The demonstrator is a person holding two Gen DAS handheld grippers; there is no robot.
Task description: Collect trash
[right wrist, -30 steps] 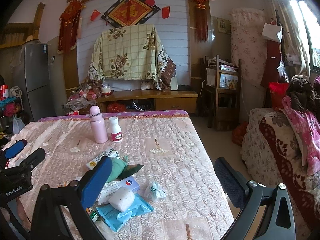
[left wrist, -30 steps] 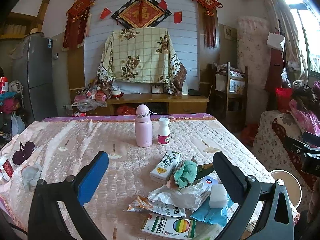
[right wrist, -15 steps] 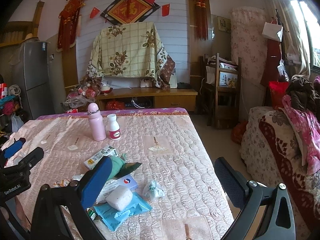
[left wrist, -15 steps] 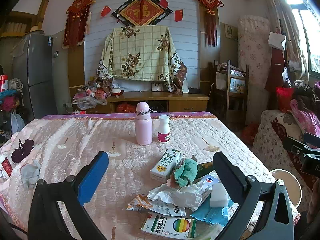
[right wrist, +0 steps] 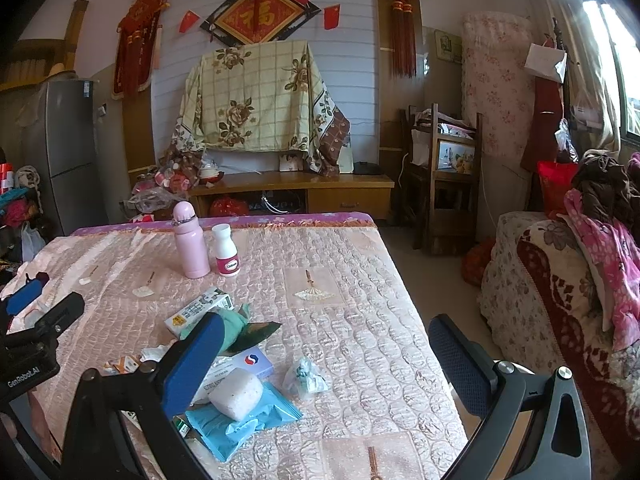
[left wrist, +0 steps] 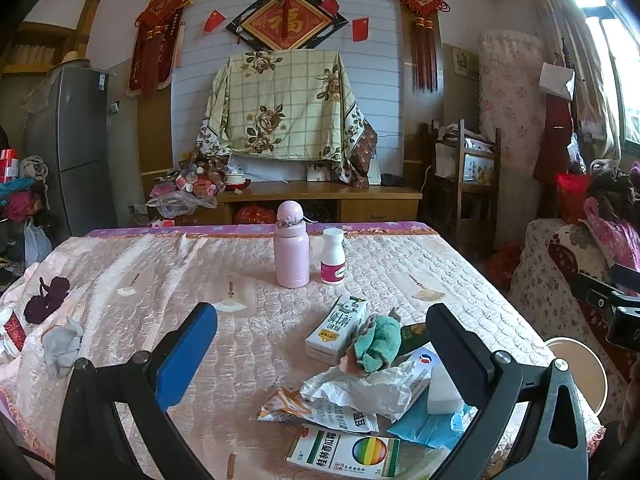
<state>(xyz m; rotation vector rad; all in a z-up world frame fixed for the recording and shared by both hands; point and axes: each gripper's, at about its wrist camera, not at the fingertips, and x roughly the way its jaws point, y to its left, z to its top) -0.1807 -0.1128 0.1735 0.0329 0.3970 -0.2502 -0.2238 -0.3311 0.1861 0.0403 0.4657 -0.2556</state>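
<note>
1. The left gripper (left wrist: 322, 344) hangs over the surface (left wrist: 160, 280), which is covered by a pink quilted cloth; its jaws are spread wide and hold nothing.
2. The right gripper (right wrist: 326, 354) has its jaws likewise wide apart and empty.
3. Landmark: the pink bottle (left wrist: 291, 246) stands upright on the surface, with a white pill bottle (left wrist: 333, 256) just beside it on the right.
4. The trash pile lies nearer the camera than the pink bottle and to its right: a green-and-white carton (left wrist: 336, 328), a green cloth wad (left wrist: 380, 344), crumpled white paper (left wrist: 360, 390), a medicine box (left wrist: 344, 454), a blue packet (right wrist: 240, 420) with a white sponge block (right wrist: 236, 394) on it.
5. A small crumpled wrapper (right wrist: 305, 376) lies apart, right of the pile.
6. Far left of the pink bottle, a grey rag (left wrist: 60, 346) lies near the edge.
</note>
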